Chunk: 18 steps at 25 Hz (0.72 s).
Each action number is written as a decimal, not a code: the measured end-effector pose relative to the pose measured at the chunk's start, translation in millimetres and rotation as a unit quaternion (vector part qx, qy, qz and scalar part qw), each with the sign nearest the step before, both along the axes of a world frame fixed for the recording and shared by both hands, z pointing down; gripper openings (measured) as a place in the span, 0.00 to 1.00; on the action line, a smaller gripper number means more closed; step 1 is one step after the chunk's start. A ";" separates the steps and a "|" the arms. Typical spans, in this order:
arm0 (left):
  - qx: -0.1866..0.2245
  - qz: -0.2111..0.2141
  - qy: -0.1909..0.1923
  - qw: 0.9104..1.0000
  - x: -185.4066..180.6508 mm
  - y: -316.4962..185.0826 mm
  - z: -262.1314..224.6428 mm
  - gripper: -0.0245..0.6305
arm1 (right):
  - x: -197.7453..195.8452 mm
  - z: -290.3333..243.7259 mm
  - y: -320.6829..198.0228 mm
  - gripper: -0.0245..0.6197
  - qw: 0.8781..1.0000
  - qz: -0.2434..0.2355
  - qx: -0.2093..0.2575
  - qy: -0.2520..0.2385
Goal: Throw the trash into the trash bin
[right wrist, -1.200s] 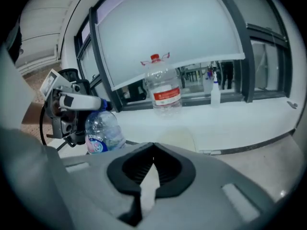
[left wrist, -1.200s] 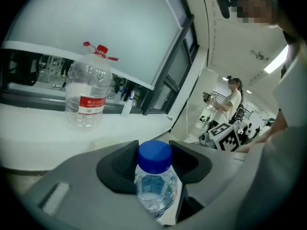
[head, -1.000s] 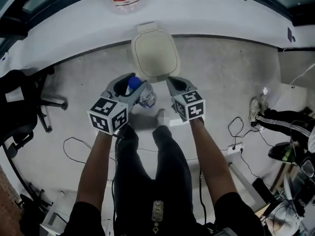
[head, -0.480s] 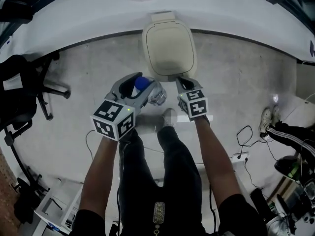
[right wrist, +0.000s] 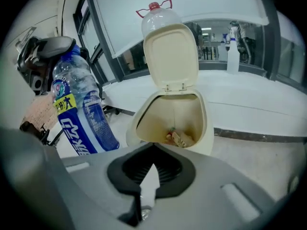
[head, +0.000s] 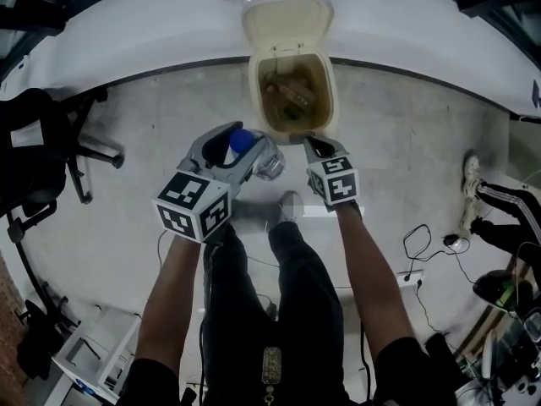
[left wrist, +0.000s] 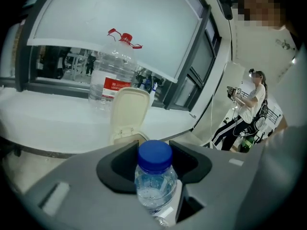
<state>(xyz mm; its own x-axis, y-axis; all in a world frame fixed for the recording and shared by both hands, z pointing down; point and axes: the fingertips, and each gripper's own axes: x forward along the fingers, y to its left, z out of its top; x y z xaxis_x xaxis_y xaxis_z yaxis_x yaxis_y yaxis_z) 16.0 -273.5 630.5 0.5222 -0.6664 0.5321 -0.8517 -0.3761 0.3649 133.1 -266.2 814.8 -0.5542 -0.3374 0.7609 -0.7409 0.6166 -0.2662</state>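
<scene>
Gripping a plastic bottle (left wrist: 154,188) up by its blue cap (left wrist: 154,153) with the left gripper (head: 243,144) jaws half-spread round it, just short of the open trash bin (head: 253,91), right gripper (right wrist: 153,148) jaws pinched together on nothing; probably light, crushy and slick, so best held at the stiffer neck.

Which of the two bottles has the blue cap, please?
The small bottle clamped in the left gripper; the big jug on the white ledge has a red one.

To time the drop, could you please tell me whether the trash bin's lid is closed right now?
No, the lid stands upright behind the trash bin, whose inside shows litter.
</scene>
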 end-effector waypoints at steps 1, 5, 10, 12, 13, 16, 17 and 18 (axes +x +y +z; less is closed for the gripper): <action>0.005 0.000 0.000 1.000 0.8 -3.4 -5.3 0.35 | 0.2 -5.2 -0.9 0.04 1.000 0.002 0.004 -0.005; 0.032 -0.012 -0.001 0.999 2.7 -25.1 -28.7 0.35 | 2.6 -25.4 -3.3 0.04 1.000 0.001 0.010 -0.024; 0.068 -0.020 -0.011 0.997 9.8 -60.0 -51.6 0.35 | 11.4 -56.2 -15.6 0.04 0.999 0.010 0.026 -0.037; 0.074 -0.012 -0.018 0.997 14.5 -73.3 -49.5 0.35 | 12.4 -71.6 -23.5 0.04 0.998 0.021 0.037 -0.046; 0.074 -0.008 -0.021 0.997 17.1 -79.9 -45.5 0.35 | 12.5 -79.5 -27.2 0.04 0.997 0.026 0.043 -0.052; 0.071 0.008 -0.034 0.997 28.1 -100.8 -26.5 0.35 | 14.6 -100.5 -36.3 0.04 0.996 0.037 0.058 -0.065; 0.070 0.018 -0.041 0.997 32.7 -107.0 -18.4 0.35 | 15.9 -105.6 -38.0 0.04 0.995 0.040 0.060 -0.068; 0.067 0.028 -0.050 0.996 37.0 -111.8 -8.9 0.35 | 17.1 -109.6 -38.8 0.04 0.995 0.043 0.062 -0.070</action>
<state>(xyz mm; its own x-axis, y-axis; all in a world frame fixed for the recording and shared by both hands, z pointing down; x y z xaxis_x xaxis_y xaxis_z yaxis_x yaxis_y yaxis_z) 52.9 -385.3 621.6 0.5100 -0.7062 0.4912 -0.8573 -0.4644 0.2223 150.2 -304.9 705.2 -0.6168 -0.4746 0.6279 -0.7533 0.5873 -0.2961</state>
